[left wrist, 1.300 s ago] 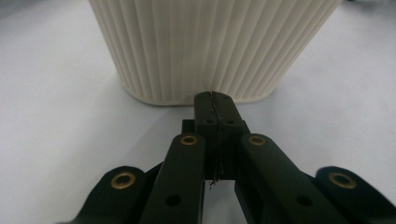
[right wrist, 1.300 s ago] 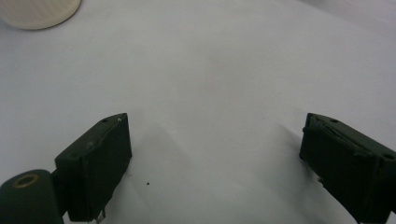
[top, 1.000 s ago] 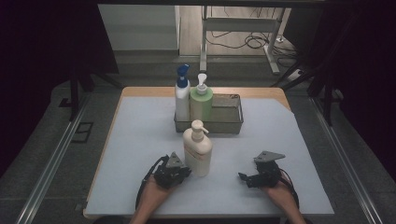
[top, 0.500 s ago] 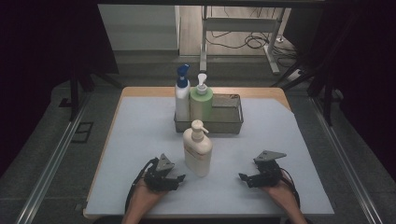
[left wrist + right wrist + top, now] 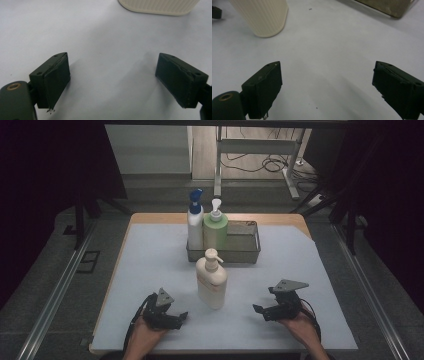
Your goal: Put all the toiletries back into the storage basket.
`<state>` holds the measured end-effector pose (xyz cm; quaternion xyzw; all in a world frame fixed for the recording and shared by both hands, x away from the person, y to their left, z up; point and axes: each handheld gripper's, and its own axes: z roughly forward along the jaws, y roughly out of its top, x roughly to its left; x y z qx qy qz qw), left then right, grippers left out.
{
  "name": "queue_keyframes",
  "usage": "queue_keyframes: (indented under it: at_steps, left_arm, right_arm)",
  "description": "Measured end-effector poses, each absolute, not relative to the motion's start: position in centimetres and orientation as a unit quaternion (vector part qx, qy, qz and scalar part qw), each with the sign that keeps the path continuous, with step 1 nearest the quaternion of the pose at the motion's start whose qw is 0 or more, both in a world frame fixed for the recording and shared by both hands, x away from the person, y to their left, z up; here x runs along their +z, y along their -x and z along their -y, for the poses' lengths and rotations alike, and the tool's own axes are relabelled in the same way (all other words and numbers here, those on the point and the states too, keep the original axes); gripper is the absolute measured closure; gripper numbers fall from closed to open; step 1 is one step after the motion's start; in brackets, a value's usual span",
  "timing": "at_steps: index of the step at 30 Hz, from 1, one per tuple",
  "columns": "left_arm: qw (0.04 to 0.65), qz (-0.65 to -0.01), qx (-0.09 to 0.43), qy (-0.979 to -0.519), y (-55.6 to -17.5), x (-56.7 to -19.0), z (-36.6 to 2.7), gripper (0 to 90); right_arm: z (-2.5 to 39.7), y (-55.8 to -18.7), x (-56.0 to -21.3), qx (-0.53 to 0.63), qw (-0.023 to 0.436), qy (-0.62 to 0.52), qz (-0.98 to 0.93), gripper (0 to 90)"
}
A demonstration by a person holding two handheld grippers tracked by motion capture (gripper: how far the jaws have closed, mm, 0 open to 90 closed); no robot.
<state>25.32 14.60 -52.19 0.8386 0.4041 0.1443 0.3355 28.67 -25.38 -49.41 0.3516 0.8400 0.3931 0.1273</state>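
A cream pump bottle (image 5: 212, 280) stands upright in the middle of the white table cover; its ribbed base (image 5: 160, 6) appears ahead in the left gripper view and at upper left (image 5: 262, 17) in the right gripper view. My left gripper (image 5: 179, 319) rests open near the front left, jaws wide apart over bare cover (image 5: 112, 82), empty. My right gripper (image 5: 259, 311) sits open at the front right, pointing left toward the bottle, nothing between its jaws (image 5: 325, 87).
A metal wire basket (image 5: 245, 245) stands behind the cream bottle and holds a white bottle with a blue cap (image 5: 195, 222) and a green pump bottle (image 5: 216, 227). Its corner (image 5: 392, 7) shows in the right gripper view. Table edges drop to a dark floor.
My left gripper has pulled back from the cream bottle toward the front left edge and now lies lower on the cover. The right gripper has stayed put.
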Motion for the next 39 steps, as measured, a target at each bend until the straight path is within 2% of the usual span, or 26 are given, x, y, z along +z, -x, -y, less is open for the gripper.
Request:
queue_keyframes:
  at_steps: [17,30,39]
  left_arm:
    - [0.338,-0.405,0.150,-0.836,-25.2,-52.4,-14.5,12.0]
    - [0.340,-0.407,0.149,-0.835,-25.2,-52.4,-14.5,12.0]
    - [0.341,-0.408,0.149,-0.834,-25.2,-52.4,-14.5,12.0]
  right_arm:
    - [22.0,-28.9,-47.2,0.409,0.117,-0.312,-0.850,1.1]
    - [18.2,-29.1,-45.5,0.418,0.095,-0.305,-0.851,2.8]
    - [15.8,-29.1,-44.5,0.423,0.103,-0.279,-0.856,4.9]
